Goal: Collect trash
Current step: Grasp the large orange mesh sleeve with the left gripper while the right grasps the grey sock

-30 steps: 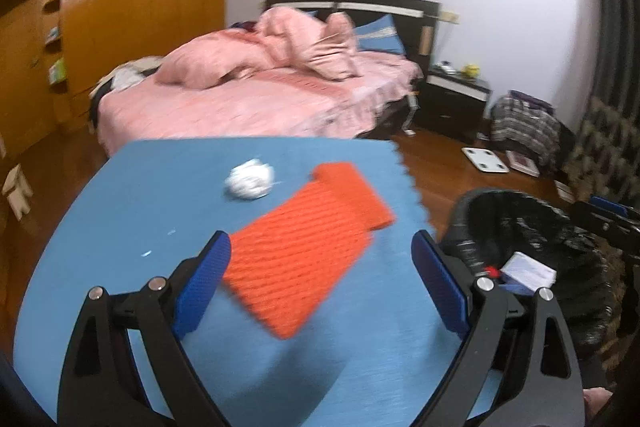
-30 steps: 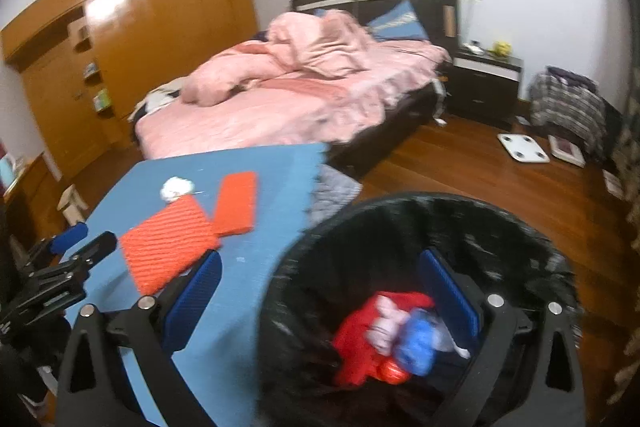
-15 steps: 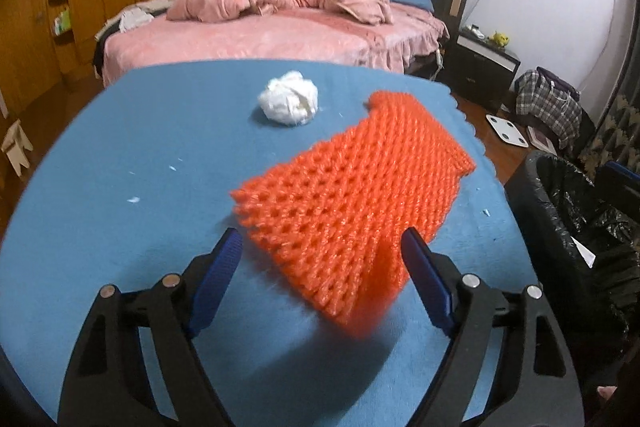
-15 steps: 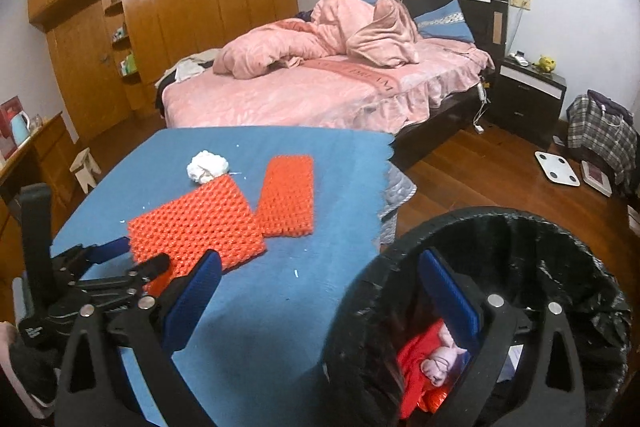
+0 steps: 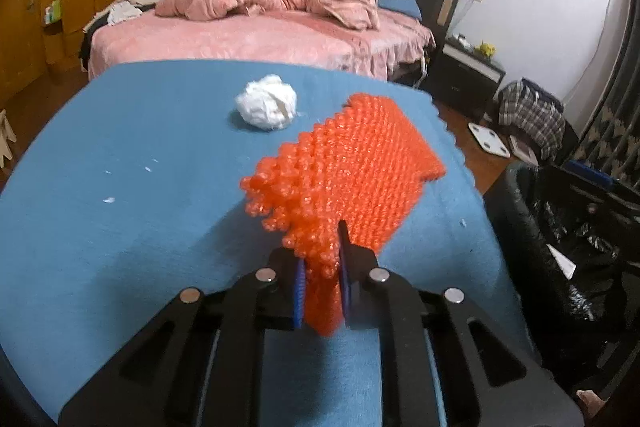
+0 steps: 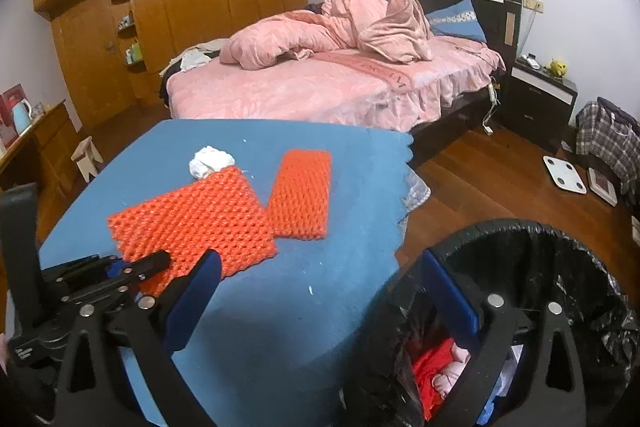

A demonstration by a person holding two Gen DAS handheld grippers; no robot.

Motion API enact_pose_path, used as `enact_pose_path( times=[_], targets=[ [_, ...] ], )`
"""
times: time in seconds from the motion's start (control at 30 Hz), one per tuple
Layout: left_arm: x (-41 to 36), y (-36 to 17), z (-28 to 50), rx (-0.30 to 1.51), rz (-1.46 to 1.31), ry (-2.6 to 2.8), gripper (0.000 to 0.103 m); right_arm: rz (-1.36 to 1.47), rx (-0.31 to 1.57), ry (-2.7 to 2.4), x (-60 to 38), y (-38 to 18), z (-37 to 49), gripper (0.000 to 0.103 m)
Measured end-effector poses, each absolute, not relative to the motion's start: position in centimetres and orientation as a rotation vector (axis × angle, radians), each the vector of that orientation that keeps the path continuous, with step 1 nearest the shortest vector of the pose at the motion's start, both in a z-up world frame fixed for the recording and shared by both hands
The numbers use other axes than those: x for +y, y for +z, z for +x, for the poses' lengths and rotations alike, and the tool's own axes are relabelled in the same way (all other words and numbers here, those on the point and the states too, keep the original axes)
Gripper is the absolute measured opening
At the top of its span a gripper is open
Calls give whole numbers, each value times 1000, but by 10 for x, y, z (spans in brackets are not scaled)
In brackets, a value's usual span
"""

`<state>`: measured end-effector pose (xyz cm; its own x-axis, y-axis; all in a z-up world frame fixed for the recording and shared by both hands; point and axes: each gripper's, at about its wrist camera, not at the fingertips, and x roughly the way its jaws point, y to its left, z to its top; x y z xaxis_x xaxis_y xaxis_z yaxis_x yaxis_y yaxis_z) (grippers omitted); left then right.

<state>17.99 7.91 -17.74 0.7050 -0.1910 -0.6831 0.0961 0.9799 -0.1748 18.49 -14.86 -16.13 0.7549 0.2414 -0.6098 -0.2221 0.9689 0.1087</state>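
Observation:
My left gripper (image 5: pixel 322 283) is shut on the near corner of a large orange foam net (image 5: pixel 340 183), which bunches up between the pads; it also shows in the right wrist view (image 6: pixel 192 223) on the blue table mat (image 6: pixel 280 307). A smaller orange foam net (image 6: pixel 300 195) lies beside it. A crumpled white paper ball (image 5: pixel 266 107) sits behind them. My right gripper (image 6: pixel 320 299) is open and empty, over the edge of a black-lined trash bin (image 6: pixel 560 259) that holds red and pink trash.
The bin also shows at the right of the left wrist view (image 5: pixel 560 247). A pink bed (image 6: pixel 320 87) stands behind the table, with a dark nightstand (image 6: pixel 540 95), a white scale (image 6: pixel 564 175) on the wood floor, and a wooden wardrobe (image 6: pixel 180 7) at the left.
My left gripper has moved forward and shut on the large orange net's near corner. My right gripper has pulled back from over the bin, still open.

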Motion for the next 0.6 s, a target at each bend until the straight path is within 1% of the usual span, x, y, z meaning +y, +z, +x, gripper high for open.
enact_pose_path(
  times=[0.4, 0.6],
  targets=[
    [138, -133, 140, 622, -192, -9, 13, 20, 687, 302, -115, -165, 187, 97],
    [162, -137, 146, 625, -193, 72, 13, 30, 699, 319, -90, -177, 198, 97]
  ],
)
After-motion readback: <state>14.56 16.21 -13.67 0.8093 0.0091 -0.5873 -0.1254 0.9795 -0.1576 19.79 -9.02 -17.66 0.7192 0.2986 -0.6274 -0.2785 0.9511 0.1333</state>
